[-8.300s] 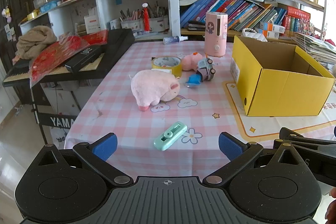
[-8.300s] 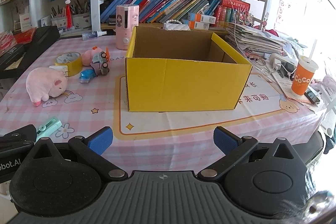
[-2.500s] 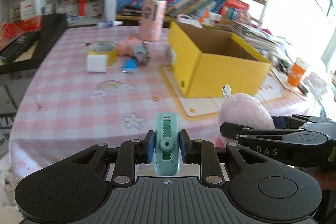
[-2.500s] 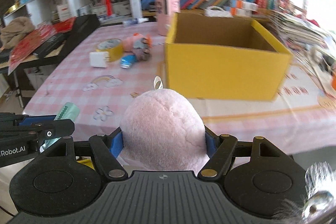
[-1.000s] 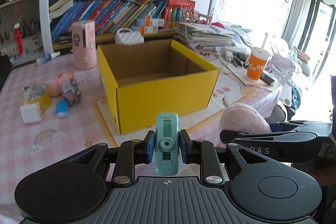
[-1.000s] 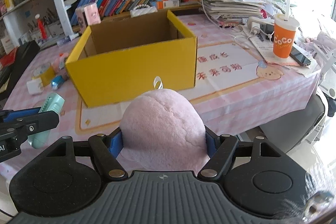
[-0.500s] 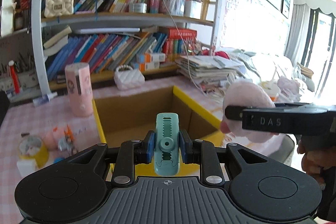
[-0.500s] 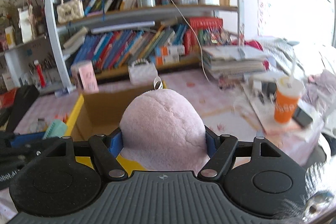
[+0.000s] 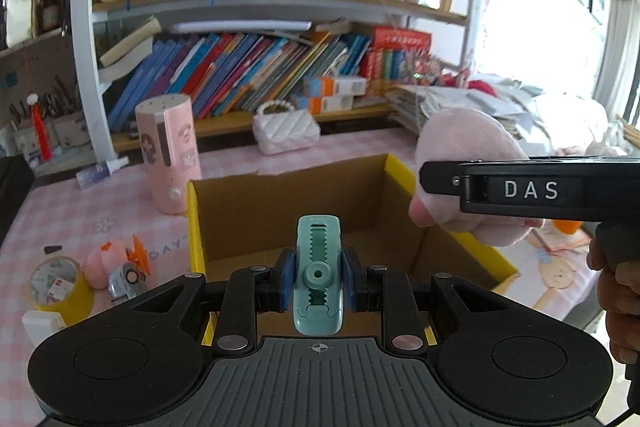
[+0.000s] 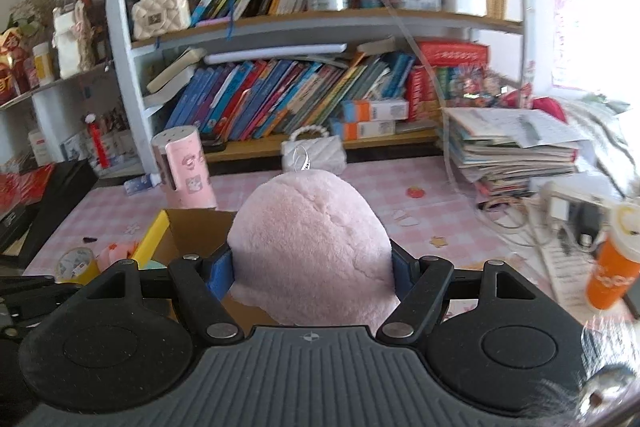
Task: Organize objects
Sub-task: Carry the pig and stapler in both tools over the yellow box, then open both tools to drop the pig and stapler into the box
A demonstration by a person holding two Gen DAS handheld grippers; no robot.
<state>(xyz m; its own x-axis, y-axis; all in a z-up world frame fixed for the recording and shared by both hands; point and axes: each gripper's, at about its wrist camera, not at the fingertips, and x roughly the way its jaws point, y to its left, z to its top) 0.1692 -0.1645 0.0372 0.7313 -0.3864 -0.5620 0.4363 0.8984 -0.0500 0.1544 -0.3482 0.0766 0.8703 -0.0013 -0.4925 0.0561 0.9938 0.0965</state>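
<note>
My left gripper (image 9: pixel 318 285) is shut on a mint green correction tape (image 9: pixel 318 267) and holds it over the near edge of the open yellow cardboard box (image 9: pixel 192 223). My right gripper (image 10: pixel 312 271) is shut on a pink plush pig (image 10: pixel 312 247), held above the right side of the box (image 10: pixel 154 231). In the left wrist view the pig (image 9: pixel 464 147) hangs over the box's right wall, clamped by the right gripper's black fingers (image 9: pixel 532 189). The box interior looks empty where visible.
A pink cylinder (image 9: pixel 168 151), a white quilted purse (image 9: pixel 286 131), a yellow tape roll (image 9: pixel 56 283), a small pink toy (image 9: pixel 100 263) and a toy car (image 9: pixel 126 279) lie on the pink checked tablecloth. An orange cup (image 10: pixel 612 275) stands right. Bookshelves fill the back.
Both grippers have moved forward and closer over the box, still holding their objects. The pig now hangs lower, over the box's right wall.
</note>
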